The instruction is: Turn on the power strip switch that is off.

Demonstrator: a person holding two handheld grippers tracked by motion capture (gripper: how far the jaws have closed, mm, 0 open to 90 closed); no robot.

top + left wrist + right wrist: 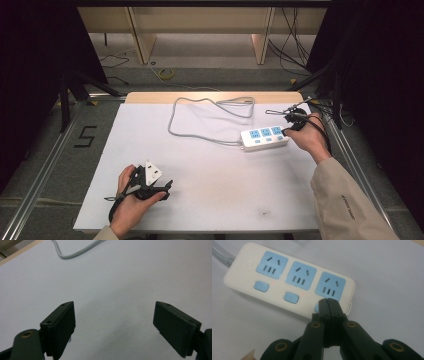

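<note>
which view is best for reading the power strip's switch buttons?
Right gripper view: the power strip is close up, two blue switch buttons are clear, and the shut right gripper covers most of the third. The high view shows the strip small, its buttons barely legible. The left gripper view shows just a loop of grey cable.

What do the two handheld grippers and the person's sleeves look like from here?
Both grippers are black. The left gripper carries a grey three-cornered plate on top; its jaws end in flat, rectangular dark pads fixed with small screws. The right gripper has linkage arms with brass-coloured pivot rivets, and a black cable loops by the hand. The right sleeve is beige with small dark lettering.
</note>
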